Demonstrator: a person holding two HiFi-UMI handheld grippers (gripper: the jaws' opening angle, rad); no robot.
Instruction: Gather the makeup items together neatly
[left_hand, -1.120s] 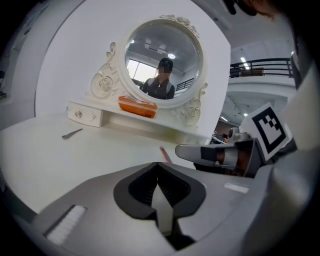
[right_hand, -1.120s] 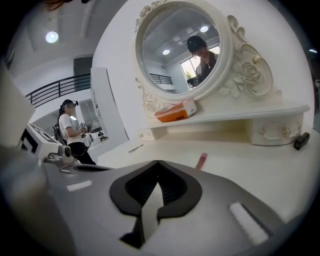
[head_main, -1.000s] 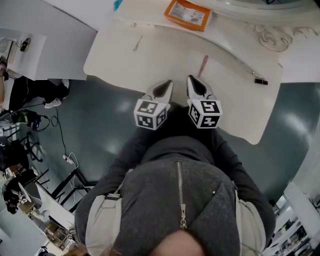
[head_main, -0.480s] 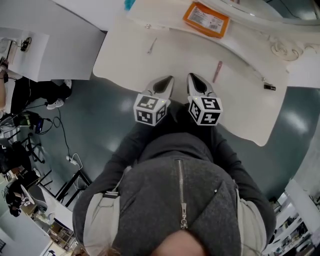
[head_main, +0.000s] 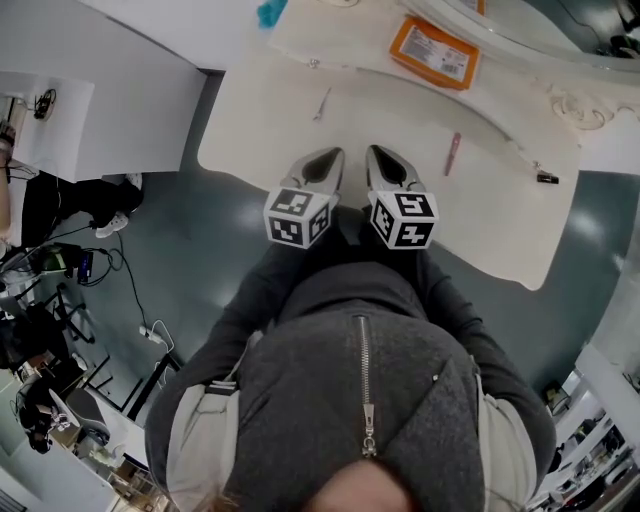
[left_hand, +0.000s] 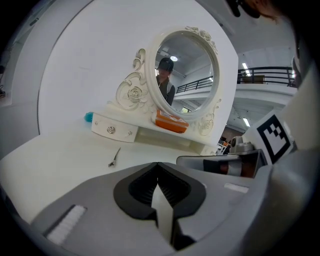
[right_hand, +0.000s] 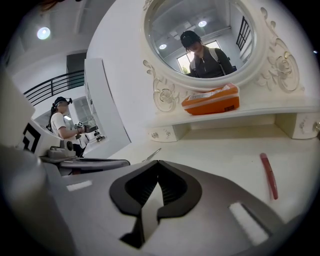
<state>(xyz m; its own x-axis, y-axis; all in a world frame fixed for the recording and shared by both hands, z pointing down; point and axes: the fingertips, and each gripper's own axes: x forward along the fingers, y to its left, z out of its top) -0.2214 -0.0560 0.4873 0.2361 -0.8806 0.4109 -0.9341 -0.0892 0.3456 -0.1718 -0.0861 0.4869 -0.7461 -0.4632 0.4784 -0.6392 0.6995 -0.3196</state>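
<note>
1. Presently, left gripper (head_main: 325, 163) and right gripper (head_main: 384, 160): jaws clenched, empty, facing the mirror (left_hand: 182, 75).
2. Pink stick (head_main: 452, 153) lies on the table (head_main: 500, 230) before the mirror; metal clip (head_main: 322, 103) before its left end.
3. Both judged light, stiff, slippery; pinch the stick mid-length.

Looks like a staged vanity corner set up inside a large lab or recording hall, not a home. White dressing table (head_main: 500, 215) with an ornate carved mirror (left_hand: 186, 65) and a small drawer (left_hand: 113, 130), backed by plain white partition panels (head_main: 120, 100). Glossy grey-green floor (head_main: 200, 240) all round. At the left, loose cables (head_main: 150, 332) and cluttered equipment on stands (head_main: 50, 400). Beyond the panels, a high ceiling with lamps (right_hand: 43, 33) and a railed upper gallery (left_hand: 265, 77). Far left in the right gripper view, another person (right_hand: 62, 122) wearing head-mounted gear.
</note>
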